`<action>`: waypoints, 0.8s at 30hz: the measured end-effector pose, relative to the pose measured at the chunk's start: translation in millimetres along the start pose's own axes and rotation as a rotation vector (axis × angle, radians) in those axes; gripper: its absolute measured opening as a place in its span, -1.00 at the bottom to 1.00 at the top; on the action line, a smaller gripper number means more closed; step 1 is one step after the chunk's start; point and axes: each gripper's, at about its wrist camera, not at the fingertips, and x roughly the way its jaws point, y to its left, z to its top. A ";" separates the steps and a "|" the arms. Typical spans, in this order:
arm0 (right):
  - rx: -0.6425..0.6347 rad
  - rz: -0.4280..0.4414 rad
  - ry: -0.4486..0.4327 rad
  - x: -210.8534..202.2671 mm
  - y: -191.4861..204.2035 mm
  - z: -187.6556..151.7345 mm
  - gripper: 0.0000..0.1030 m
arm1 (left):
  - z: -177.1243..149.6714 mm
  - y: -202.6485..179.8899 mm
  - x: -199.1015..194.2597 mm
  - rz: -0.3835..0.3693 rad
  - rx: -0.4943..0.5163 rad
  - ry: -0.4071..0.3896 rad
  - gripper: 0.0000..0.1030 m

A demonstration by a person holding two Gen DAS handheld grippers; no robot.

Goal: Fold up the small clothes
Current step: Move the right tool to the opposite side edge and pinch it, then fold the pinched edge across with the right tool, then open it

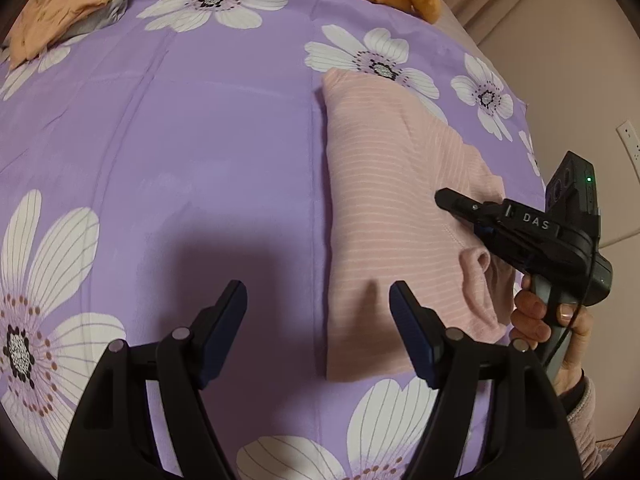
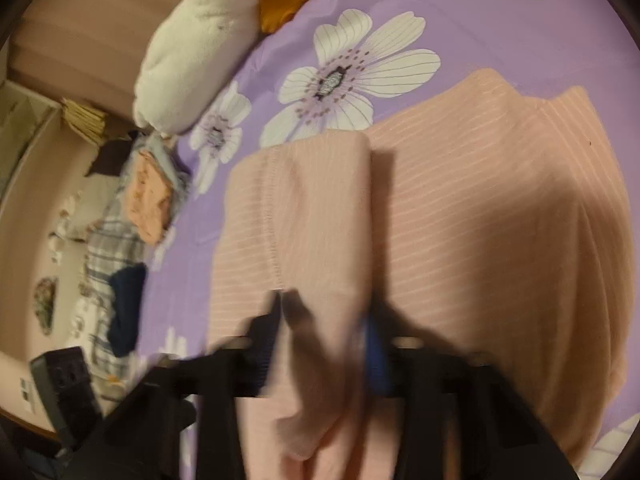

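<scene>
Pinching pink garment [image 2: 480, 208]: right gripper [image 2: 324, 340] marked "DAS" | left gripper [image 1: 318, 300] open

Bed w/ purple floral sheet [image 1: 200, 152], beige wall [image 1: 568, 92] w/ outlet [image 1: 630, 140], white pillow [image 2: 192, 56].

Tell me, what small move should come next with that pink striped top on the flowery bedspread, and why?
Probably the right gripper should carry the fold of the pink top that sits between its fingers across the body of the garment. The top already lies partly folded, with a straight edge on the purple bedspread. The left gripper hangs open and empty beside that edge.
</scene>
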 end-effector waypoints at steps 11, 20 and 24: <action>-0.062 0.000 -0.206 -77.0 1.2 13.3 -0.81 | -2.0 -7.7 -0.5 -0.005 0.025 0.002 0.43; -0.010 -0.165 -0.178 -71.6 -51.9 7.1 -0.81 | 6.9 -45.4 16.6 -0.006 0.115 0.019 0.43; 0.030 -0.154 -0.163 -69.4 -62.2 7.2 -0.78 | 11.1 -67.7 23.0 -0.020 0.172 0.009 0.39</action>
